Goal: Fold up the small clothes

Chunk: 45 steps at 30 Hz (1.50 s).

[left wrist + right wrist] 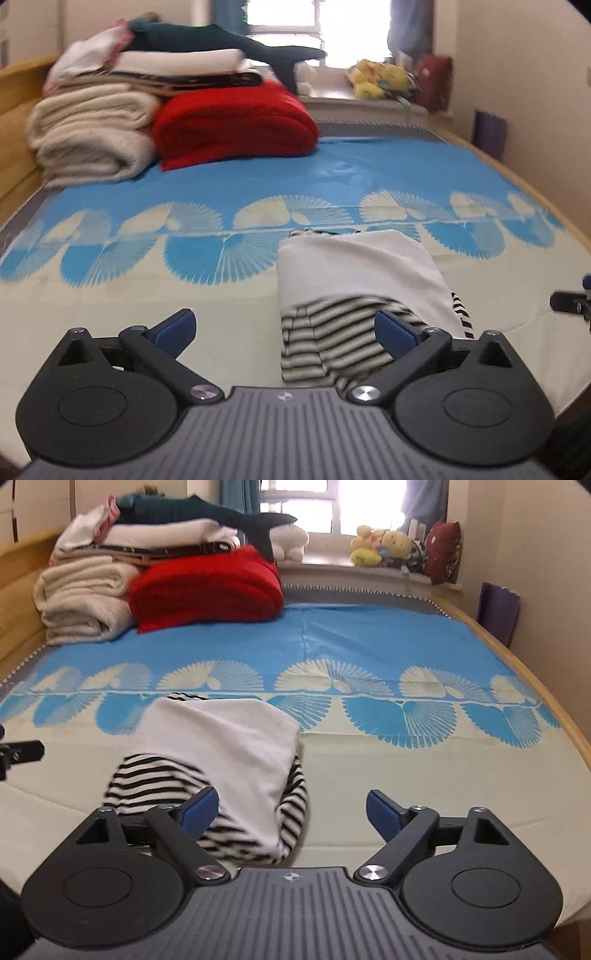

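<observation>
A small garment, white with black-and-white striped parts (354,280), lies folded into a narrow bundle on the bed sheet (147,295). It also shows in the right wrist view (221,753). My left gripper (284,330) is open and empty, low over the sheet, with the garment's striped near end by its right finger. My right gripper (291,810) is open and empty, with the garment's near end by its left finger. Part of the right gripper shows at the left wrist view's right edge (569,301).
Folded cream blankets (92,140), a red quilt (232,125) and a dark plush shark (221,40) are stacked at the bed's far left. Plush toys (384,544) sit on the window sill. A wooden bed rail (535,686) and wall run along the right.
</observation>
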Tool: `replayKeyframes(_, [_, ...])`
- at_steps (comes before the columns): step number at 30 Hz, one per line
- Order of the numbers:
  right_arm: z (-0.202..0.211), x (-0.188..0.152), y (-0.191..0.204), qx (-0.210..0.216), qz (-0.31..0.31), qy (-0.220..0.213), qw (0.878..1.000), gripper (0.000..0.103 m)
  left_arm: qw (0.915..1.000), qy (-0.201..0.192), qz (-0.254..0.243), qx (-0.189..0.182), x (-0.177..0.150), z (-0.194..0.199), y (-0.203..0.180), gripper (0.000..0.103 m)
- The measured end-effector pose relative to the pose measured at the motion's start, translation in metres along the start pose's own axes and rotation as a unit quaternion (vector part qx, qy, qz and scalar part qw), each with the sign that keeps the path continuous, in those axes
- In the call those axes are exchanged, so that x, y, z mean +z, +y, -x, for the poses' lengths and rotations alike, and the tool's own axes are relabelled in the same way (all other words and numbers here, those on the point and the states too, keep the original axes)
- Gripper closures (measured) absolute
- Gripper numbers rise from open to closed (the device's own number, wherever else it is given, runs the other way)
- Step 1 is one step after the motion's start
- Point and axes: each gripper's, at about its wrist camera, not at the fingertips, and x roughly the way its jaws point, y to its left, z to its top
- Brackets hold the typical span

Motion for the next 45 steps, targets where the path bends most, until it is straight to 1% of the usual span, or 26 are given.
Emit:
replayKeyframes(3, [0.008,-0.027,0.005,0.008,-0.010,0.001,1.000,0.010,0.9998,0.008,0.018,-0.006,-0.031,0.010,-0.010,0.000])
replayKeyframes(5, [0.009,-0.040,0.010,0.007,-0.020,0.003,1.000,0.010,0.9998,0.010,0.011,-0.014,-0.052,0.015,-0.021,0.000])
replayKeyframes(6, [0.011,-0.044,0.015,0.014,-0.017,-0.006,1.000,0.010,0.9998,0.013,0.003,-0.016,-0.060,0.015,-0.025,0.000])
replayKeyframes(8, [0.014,-0.050,0.025,0.028,-0.007,-0.020,0.999,0.009,0.9997,0.022,-0.010,-0.010,-0.068,0.012,-0.035,0.000])
replayKeyframes(9, [0.010,-0.053,0.030,0.025,0.000,-0.013,1.000,0.009,0.9997,0.018,-0.010,-0.011,-0.071,0.012,-0.037,0.000])
replayKeyframes(11, [0.001,-0.060,0.038,0.005,0.010,0.006,1.000,0.009,0.9999,0.010,-0.009,-0.002,-0.072,0.010,-0.042,0.000])
replayKeyframes(13, [-0.007,-0.061,0.041,0.008,0.012,0.019,1.000,0.009,0.9998,0.014,-0.003,0.010,-0.074,0.003,-0.044,0.000])
replayKeyframes(14, [-0.008,-0.062,0.042,0.011,0.012,0.021,1.000,0.009,0.9998,0.020,0.002,0.010,-0.076,0.000,-0.043,0.000])
replayKeyframes(17, [-0.009,-0.062,0.045,0.018,0.010,0.016,1.000,0.009,0.9994,0.032,0.016,0.000,-0.075,-0.006,-0.042,0.000])
replayKeyframes(20, [-0.007,-0.063,0.048,0.026,0.006,0.014,1.000,0.009,0.9995,0.026,0.015,-0.008,-0.075,-0.003,-0.047,0.000])
replayKeyframes(25, [-0.008,-0.062,0.056,0.023,0.020,0.011,0.999,0.009,0.9994,0.022,0.025,-0.004,-0.073,-0.004,-0.049,0.001])
replayKeyframes(28, [-0.009,-0.061,0.056,0.022,0.015,0.011,1.000,0.009,0.9992,0.026,0.029,-0.002,-0.072,-0.007,-0.048,0.001])
replayKeyframes(32, [-0.012,-0.061,0.055,0.024,0.006,0.014,1.000,0.009,0.9994,0.024,0.026,-0.003,-0.072,-0.008,-0.047,0.000])
replayKeyframes(45, [-0.014,-0.061,0.053,0.032,0.017,0.012,0.999,0.009,0.9995,0.023,0.024,-0.003,-0.072,-0.011,-0.047,0.001])
